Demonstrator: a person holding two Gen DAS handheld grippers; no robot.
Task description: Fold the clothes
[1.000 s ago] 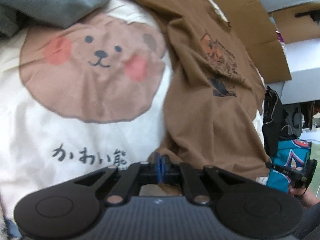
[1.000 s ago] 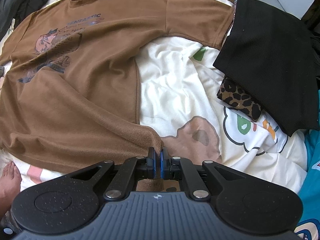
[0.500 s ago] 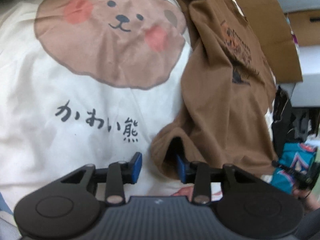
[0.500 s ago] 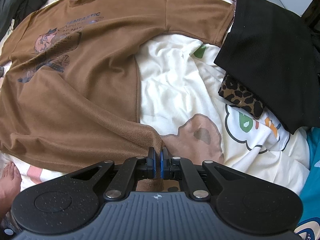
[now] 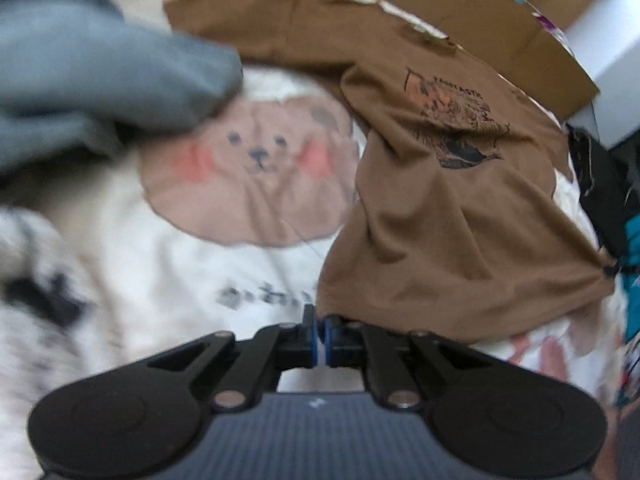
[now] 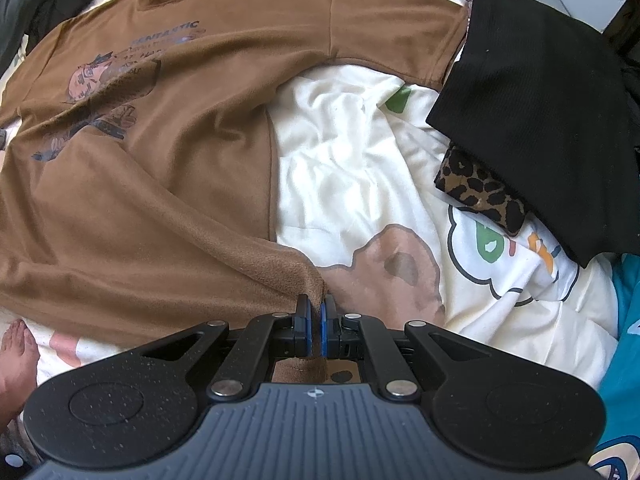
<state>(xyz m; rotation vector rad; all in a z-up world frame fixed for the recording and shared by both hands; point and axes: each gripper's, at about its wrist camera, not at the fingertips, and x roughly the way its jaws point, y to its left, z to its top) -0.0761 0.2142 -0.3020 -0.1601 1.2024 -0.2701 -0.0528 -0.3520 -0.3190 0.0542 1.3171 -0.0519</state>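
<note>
Cream bedspread (image 5: 160,272) with a bear print as working surface, grey garment (image 5: 100,72) heaped at top left, cardboard (image 5: 480,12) behind.

Left wrist view, blurred: brown T-shirt (image 5: 460,220) across the right half, one hem corner drawn up to the left gripper (image 5: 319,328). Jaws just closed, now pressed together, seemingly with a thin pinch of that corner between the pads.

Right wrist view, sharp: same brown T-shirt (image 6: 160,160) spread print-up over the bedspread (image 6: 360,160), collar at the far end, one sleeve reaching to a black garment (image 6: 540,100) with a leopard-print piece (image 6: 480,192) tucked under it. Right gripper (image 6: 316,320) clamped tight on the other hem corner, fabric bunched between the blue pads. Bare foot (image 6: 16,360) at the lower left edge.

Probably light, limp, slightly fuzzy knit: no stiffness, sags and wrinkles between holds, unlikely to slide off the pads yet easily lost if only an edge is caught. Best held at both hem corners, through both layers, kept taut on the way towards the collar.
</note>
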